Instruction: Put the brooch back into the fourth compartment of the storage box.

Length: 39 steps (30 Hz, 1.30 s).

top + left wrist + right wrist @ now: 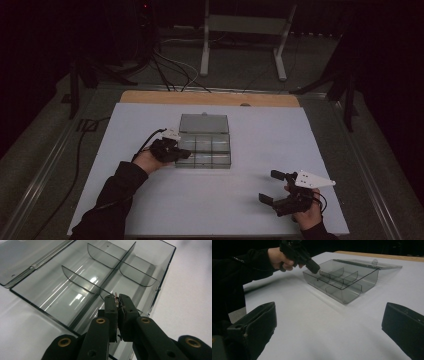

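A clear compartment box [205, 150], lid folded open, sits on the white table [150, 205] a little toward its far edge, left of centre. The left gripper [116, 300] hangs over the box's near left compartment, jaws pinched together on something tiny and glinting, too small to identify. This looks like a placing step; next would be lowering into that cell and parting the jaws. The right gripper [272, 186] rests near the table's near right corner, jaws wide apart, holding nothing.
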### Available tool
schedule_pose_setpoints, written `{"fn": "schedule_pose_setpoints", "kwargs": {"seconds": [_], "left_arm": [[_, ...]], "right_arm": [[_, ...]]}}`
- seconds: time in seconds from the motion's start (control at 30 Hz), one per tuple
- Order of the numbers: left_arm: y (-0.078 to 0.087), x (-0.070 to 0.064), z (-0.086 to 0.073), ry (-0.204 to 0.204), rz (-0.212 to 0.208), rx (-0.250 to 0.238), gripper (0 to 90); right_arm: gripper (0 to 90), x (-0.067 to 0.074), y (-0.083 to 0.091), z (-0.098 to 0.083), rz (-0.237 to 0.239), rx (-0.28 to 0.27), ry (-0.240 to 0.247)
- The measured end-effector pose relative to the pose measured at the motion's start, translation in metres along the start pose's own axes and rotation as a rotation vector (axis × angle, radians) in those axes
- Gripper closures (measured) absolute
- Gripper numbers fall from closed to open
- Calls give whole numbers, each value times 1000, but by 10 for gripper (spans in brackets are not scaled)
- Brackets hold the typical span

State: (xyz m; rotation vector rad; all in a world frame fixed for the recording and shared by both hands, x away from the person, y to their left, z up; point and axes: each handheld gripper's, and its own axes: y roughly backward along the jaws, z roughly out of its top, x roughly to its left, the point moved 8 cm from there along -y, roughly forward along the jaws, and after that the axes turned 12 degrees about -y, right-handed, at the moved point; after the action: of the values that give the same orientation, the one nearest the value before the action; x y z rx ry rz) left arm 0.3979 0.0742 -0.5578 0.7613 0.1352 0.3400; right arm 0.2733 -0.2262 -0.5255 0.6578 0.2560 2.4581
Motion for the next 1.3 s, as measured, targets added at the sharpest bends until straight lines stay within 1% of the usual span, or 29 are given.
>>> {"fn": "schedule_pose_setpoints", "kwargs": {"seconds": [0.03, 0.07, 0.1, 0.17, 0.2, 0.23, 0.27, 0.3, 0.33, 0.37, 0.43, 0.47, 0.5, 0.67, 0.73, 0.77, 0.87, 0.9, 0.93, 0.97, 1.0, 1.03, 1.07, 1.1, 1.13, 1.27, 1.3], "left_arm": [[1, 0, 1, 6, 3, -6, 873], [1, 1, 1, 3, 11, -10, 871], [2, 1, 2, 6, 15, -13, 840], [4, 2, 3, 13, 16, -20, 839], [4, 2, 3, 13, 16, -20, 821], [5, 1, 3, 12, 16, -29, 768], [6, 1, 4, 13, 15, -31, 762], [6, 1, 4, 8, 27, -26, 707], [7, 0, 4, 10, 33, -28, 632], [8, 0, 5, 13, 32, -29, 573], [8, -1, 5, 19, 26, -31, 509], [9, -2, 6, 19, 20, -34, 509], [11, -3, 8, 11, 24, -42, 448], [17, -6, 13, 25, 11, -63, 274], [19, -7, 13, 21, 10, -63, 213], [20, -7, 14, 24, 12, -65, 197], [26, -8, 17, 30, -1, -90, 161], [28, -8, 17, 36, -4, -98, 133], [31, -8, 18, 37, -29, -108, 100], [32, -9, 18, 38, -46, -115, 52], [32, -9, 18, 38, -46, -115, 25], [34, -9, 19, 42, -42, -118, 25], [38, -11, 21, 35, -59, -130, 13], [38, -11, 21, 35, -59, -130, 11], [42, -11, 23, 37, -68, -144, 11], [48, -12, 27, 27, -63, -158, 11], [52, -12, 29, 19, -59, -166, 11]], "right_arm": [[0, 0, 0, 0, 0, 1, -3], [0, -1, 0, 0, 0, 1, -4], [0, 0, 0, 0, 0, 1, -4], [0, 0, 0, 0, 0, 1, -1], [0, 0, 0, 0, 0, 2, -3], [0, 0, 0, 0, 0, 2, -4], [0, 0, 0, 0, 0, 2, -5], [0, 0, 0, 0, -1, 3, -2], [0, 0, 0, 0, -1, 1, 1], [0, 0, 0, 0, 0, 0, 0], [0, 0, 0, 0, -1, 0, -4], [0, 0, 0, 0, -1, 0, -4], [0, 0, 0, 0, -1, 3, -1], [0, 0, -1, 0, 0, 2, -4], [0, 0, -1, 0, 0, 2, -3], [0, 0, -1, 0, 0, 1, -4], [0, 0, -1, 0, -1, 3, -4], [0, 0, -1, 0, 0, 2, -5], [0, 0, -1, 0, 0, 2, -7], [0, -1, -1, 0, 0, 2, -8], [0, -1, -1, 0, -1, 2, -10], [0, -1, -1, 0, -2, 3, -9], [0, -1, -1, 0, -2, 3, -7], [0, -1, -1, 0, -1, 2, -8], [0, -1, -1, 0, -2, 2, -10], [0, 0, -1, 0, 0, 0, -6], [0, 0, -1, 0, -1, 2, -7]]}}
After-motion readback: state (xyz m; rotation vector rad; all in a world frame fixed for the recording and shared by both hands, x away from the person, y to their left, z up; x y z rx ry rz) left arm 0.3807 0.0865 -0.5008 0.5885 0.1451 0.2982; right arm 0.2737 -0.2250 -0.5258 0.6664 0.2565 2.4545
